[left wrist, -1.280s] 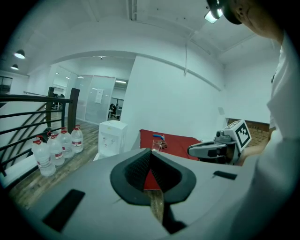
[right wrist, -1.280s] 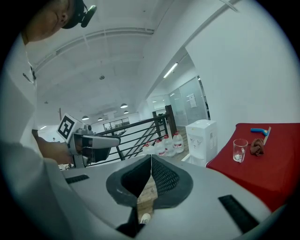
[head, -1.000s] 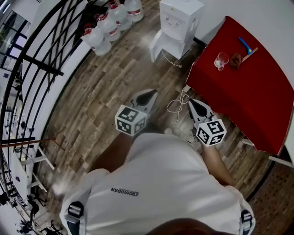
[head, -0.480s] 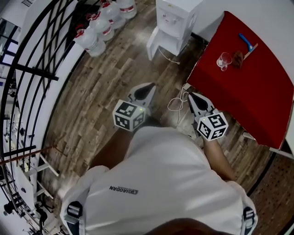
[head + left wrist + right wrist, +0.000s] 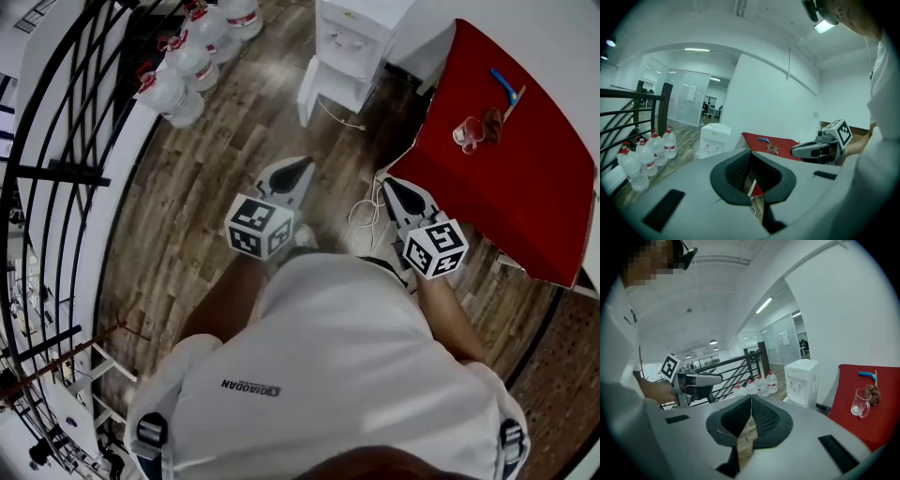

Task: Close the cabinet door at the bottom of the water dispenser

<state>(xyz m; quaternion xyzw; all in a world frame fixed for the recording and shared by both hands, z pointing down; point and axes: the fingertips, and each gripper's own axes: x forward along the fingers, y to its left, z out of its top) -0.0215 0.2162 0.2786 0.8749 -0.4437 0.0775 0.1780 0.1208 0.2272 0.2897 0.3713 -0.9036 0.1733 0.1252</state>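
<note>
While the white cabinet door [image 5: 307,82] of the white plastic water dispenser [image 5: 354,33] hangs open ahead, the left gripper [image 5: 302,167] and right gripper [image 5: 392,187] hover empty, jaws together.

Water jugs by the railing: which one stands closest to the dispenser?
The jug at the row's top end, cut by the head view's upper edge; the others stand farther from the water dispenser.

The floor [image 5: 234,141] under me is rough-grained wood plank. The water dispenser [image 5: 352,42] looks smooth white plastic, fairly glossy. The tablecloth [image 5: 511,187] is matt red fabric. The glass [image 5: 466,134] is clear. My left gripper [image 5: 300,167] and right gripper [image 5: 391,185] are matt grey plastic, I think.
</note>
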